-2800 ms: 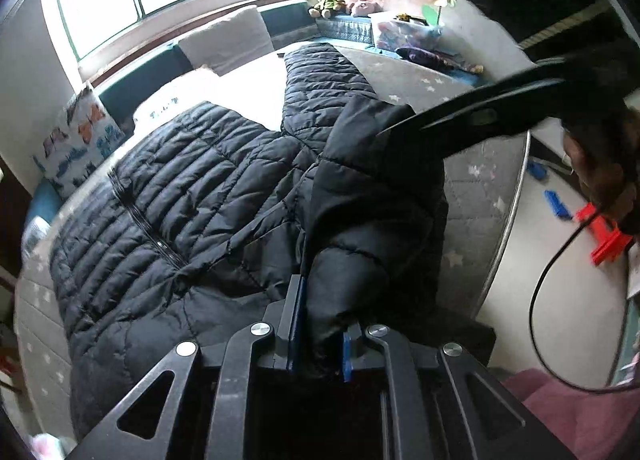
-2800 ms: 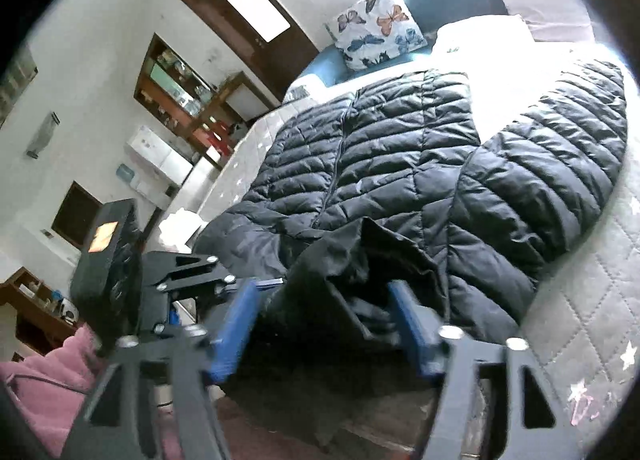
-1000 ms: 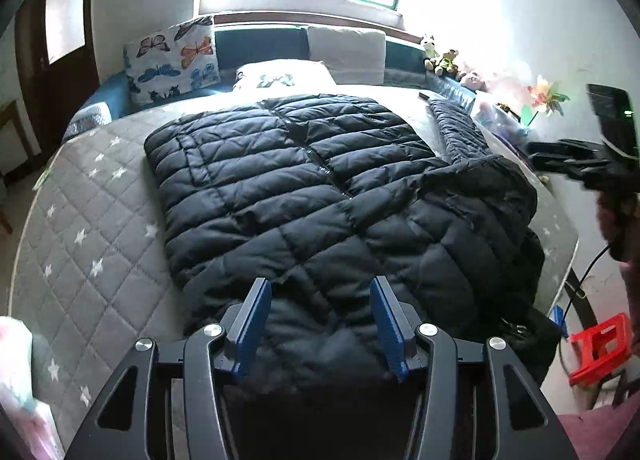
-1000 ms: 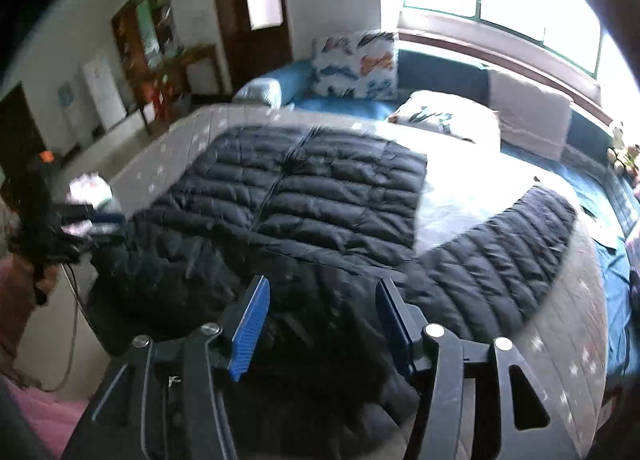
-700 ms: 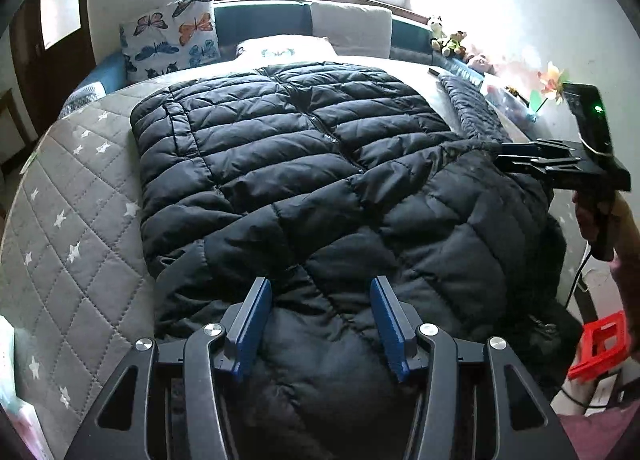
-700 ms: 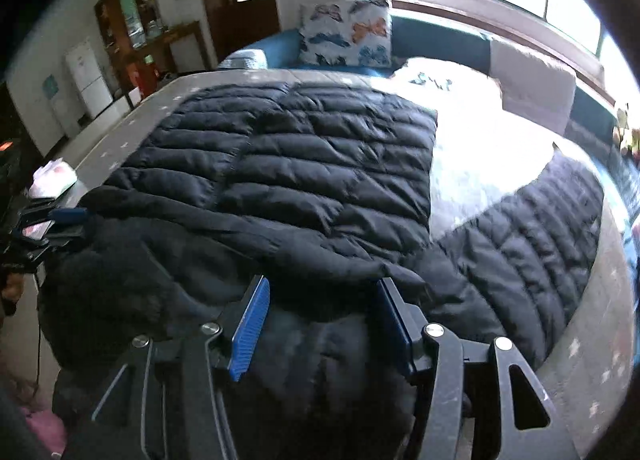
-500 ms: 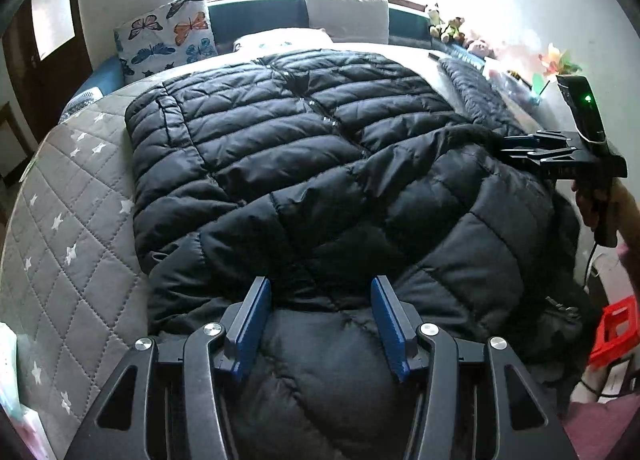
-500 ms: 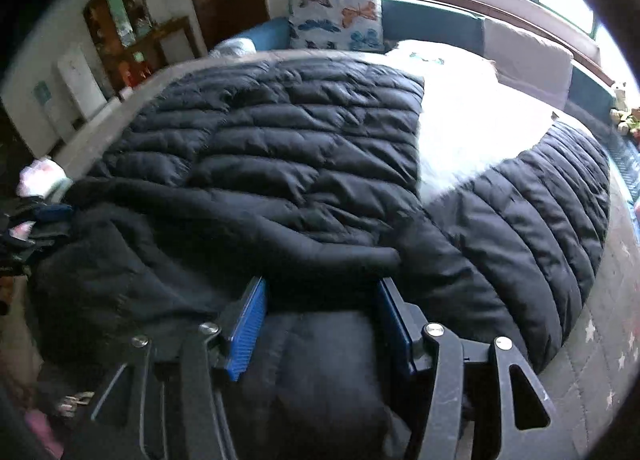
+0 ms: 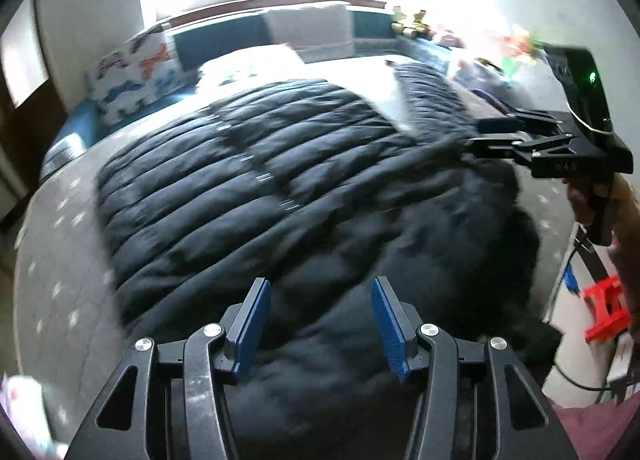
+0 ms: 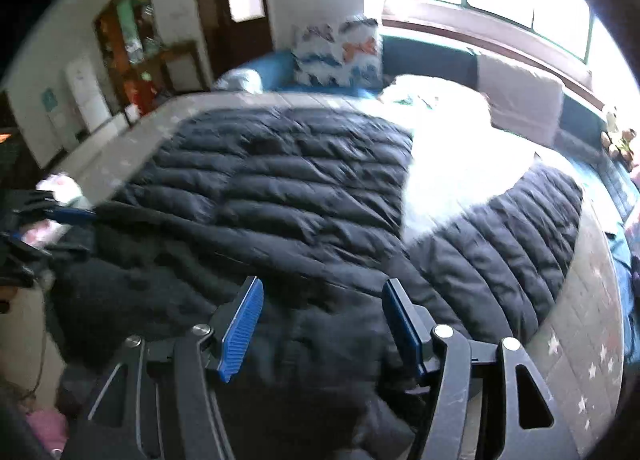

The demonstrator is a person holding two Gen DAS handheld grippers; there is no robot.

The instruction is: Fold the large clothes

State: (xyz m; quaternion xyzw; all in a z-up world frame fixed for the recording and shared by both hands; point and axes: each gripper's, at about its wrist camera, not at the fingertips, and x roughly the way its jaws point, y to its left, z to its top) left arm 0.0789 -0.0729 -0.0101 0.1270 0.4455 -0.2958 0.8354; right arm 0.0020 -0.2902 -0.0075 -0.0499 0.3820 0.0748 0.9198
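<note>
A large black quilted down jacket [image 9: 280, 187] lies spread on the grey star-patterned bed, its near part folded over onto the body; it also shows in the right wrist view [image 10: 280, 187]. One sleeve [image 10: 512, 236] stretches toward the far right. My left gripper [image 9: 318, 316] is open and empty, just above the near folded part. My right gripper [image 10: 320, 324] is open and empty over the jacket's near edge. The right gripper also shows in the left wrist view [image 9: 492, 135], and the left gripper in the right wrist view [image 10: 52, 215]. Both views are blurred.
The bed [image 9: 52, 300] has a butterfly pillow [image 9: 132, 75] and a white pillow [image 10: 440, 99] at its head under a window. Stuffed toys [image 9: 412, 19] sit on the sill. A red stool [image 9: 604, 308] stands on the floor at the right. Shelves [image 10: 128, 39] stand by a door.
Both grippers let go of the jacket's hood end after 2.8 s ago and stand open. Over the last second both moved forward low over the folded part, then the views lifted slightly.
</note>
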